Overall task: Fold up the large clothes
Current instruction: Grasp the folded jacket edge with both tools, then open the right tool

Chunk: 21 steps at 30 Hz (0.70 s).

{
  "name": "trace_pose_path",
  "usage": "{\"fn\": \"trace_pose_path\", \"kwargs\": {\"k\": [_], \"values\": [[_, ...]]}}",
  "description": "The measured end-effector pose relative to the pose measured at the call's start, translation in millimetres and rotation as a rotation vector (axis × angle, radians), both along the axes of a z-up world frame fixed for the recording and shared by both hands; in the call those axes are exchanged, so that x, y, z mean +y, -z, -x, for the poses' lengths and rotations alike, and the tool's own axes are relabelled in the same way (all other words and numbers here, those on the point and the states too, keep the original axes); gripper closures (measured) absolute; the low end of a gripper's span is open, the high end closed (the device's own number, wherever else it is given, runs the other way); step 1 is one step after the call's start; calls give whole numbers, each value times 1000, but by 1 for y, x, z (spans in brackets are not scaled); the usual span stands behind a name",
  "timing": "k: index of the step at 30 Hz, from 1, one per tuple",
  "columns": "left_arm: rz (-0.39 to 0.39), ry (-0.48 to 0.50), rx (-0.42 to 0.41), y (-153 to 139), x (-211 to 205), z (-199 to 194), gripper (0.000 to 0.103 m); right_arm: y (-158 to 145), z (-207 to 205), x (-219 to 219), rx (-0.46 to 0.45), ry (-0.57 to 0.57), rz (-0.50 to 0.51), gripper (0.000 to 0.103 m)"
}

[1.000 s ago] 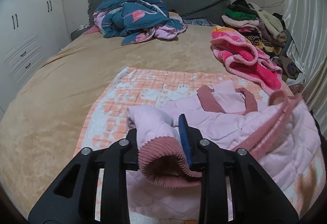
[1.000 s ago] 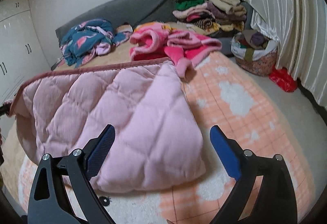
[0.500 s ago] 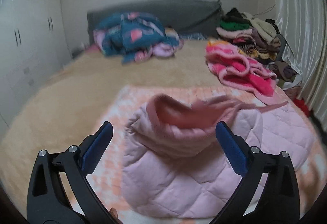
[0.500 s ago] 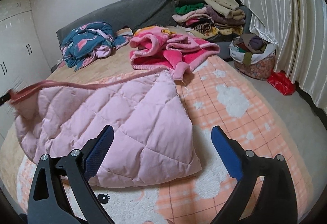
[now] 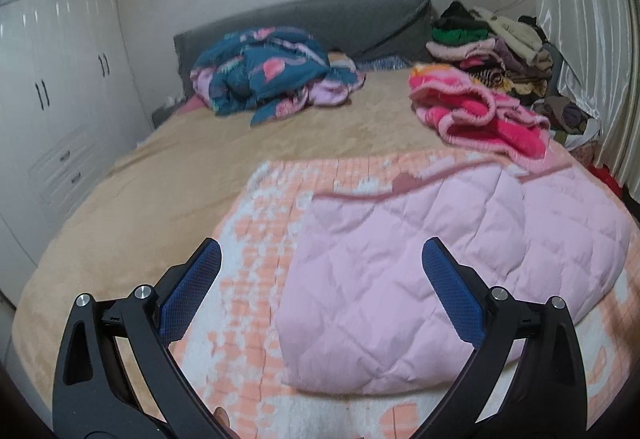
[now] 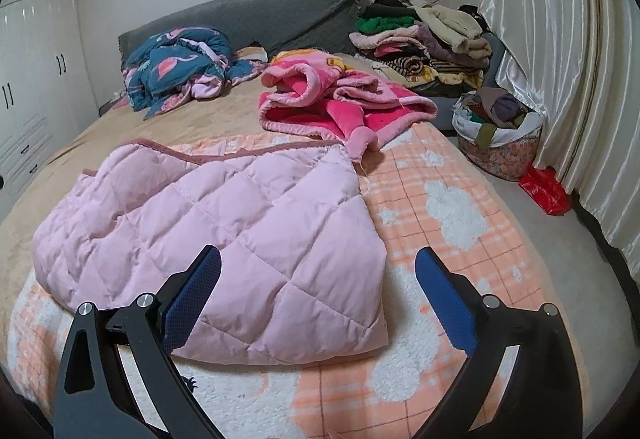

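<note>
A pale pink quilted jacket [image 5: 440,259] [image 6: 224,239] lies folded flat on an orange-and-white checked blanket [image 5: 256,239] [image 6: 440,207] spread over the bed. Its dusty-rose trim runs along the far edge. My left gripper [image 5: 322,255] hovers open above the jacket's near left corner, with nothing between its blue pads. In the right wrist view my right gripper [image 6: 318,259] also stands open, over the jacket's near right corner, touching nothing.
A bright pink fleece garment [image 5: 476,115] [image 6: 336,103] lies beyond the jacket. A teal flamingo-print bundle [image 5: 268,71] sits by the grey headboard. Stacked folded clothes [image 6: 420,43] fill the far right corner. A full laundry basket [image 6: 496,131] and red bag [image 6: 546,191] stand on the floor by the curtain.
My left gripper let go of the jacket's ribbed cuff and opened wide; the sleeve dropped and the jacket settled flat. The right gripper stayed open, nearly still.
</note>
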<state>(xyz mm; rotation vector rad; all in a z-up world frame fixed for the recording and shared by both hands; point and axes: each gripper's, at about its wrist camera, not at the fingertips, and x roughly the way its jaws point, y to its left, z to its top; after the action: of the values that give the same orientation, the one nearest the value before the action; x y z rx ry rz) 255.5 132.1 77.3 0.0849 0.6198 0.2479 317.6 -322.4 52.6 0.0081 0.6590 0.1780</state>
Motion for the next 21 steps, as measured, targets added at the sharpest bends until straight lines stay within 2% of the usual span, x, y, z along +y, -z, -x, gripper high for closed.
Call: {"fn": "trace_pose_path", "kwargs": {"k": [4,5,6,9,12,13,14,15,17,19,21], "values": [[56,-25,75,40,21,-4,9,17,-13,-1,34,17,16,6],[89,-26,96,51,28,-6,9,23,-17,-2,45,24,17,6],[182,-14,133,69,41,-9,9,30,-22,-2,56,29,18,6],[374,4,190,105,64,-11,9,50,-35,-4,93,29,29,8],[416,1,222,132,72,-14,9,72,-49,-4,131,27,34,14],[421,12,219,135,70,-15,9,78,-53,-5,138,19,7,24],[397,13,215,137,66,-17,11,83,-57,-6,158,-1,-38,43],[360,10,216,137,62,-18,33,85,-60,-5,175,-16,-63,49],[275,19,228,135,49,-26,59,85,-67,4,182,-18,-39,70],[184,3,232,130,33,-38,70,80,-74,18,169,-11,13,76],[144,-18,230,125,27,-50,73,75,-81,23,165,20,19,78]]}}
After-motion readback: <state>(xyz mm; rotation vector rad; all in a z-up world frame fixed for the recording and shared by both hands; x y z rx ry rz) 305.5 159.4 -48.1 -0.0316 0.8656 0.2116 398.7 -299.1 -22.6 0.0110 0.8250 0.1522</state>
